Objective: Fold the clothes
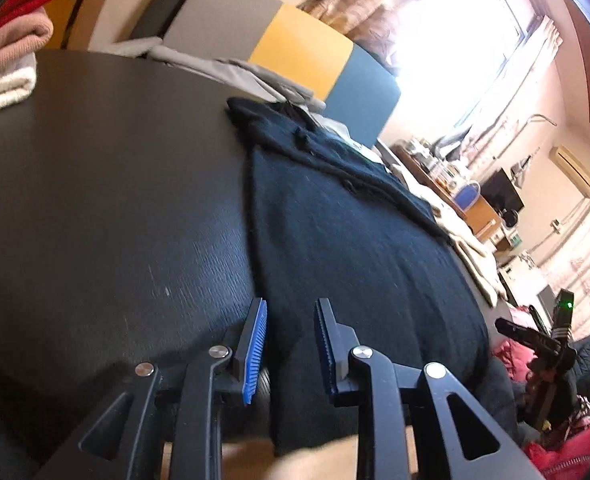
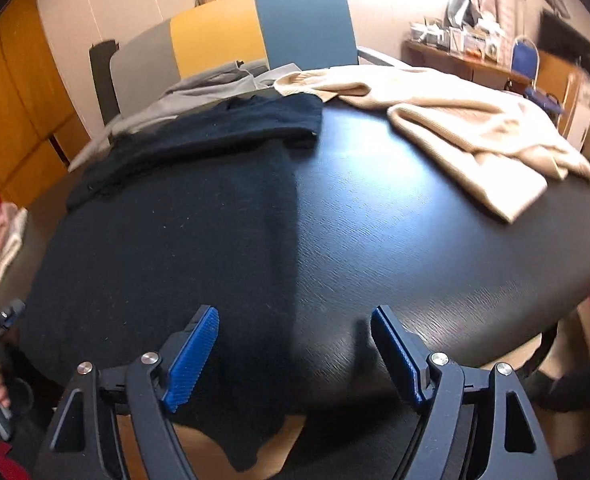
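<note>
At far left we see a stack of folded clothes [image 1: 7, 52], red over pink over white, on the black table [image 1: 107, 200]. Our left gripper [image 1: 291, 344] sits at the near table edge, its blue-padded fingers a little apart, straddling the left edge of a dark navy sweater [image 1: 355, 248] without gripping it. The sweater lies flat, its near hem hanging over the table edge. Our right gripper [image 2: 295, 354] spreads wide over the sweater's right edge. Farther right lies a beige sweater [image 2: 475, 128].
</note>
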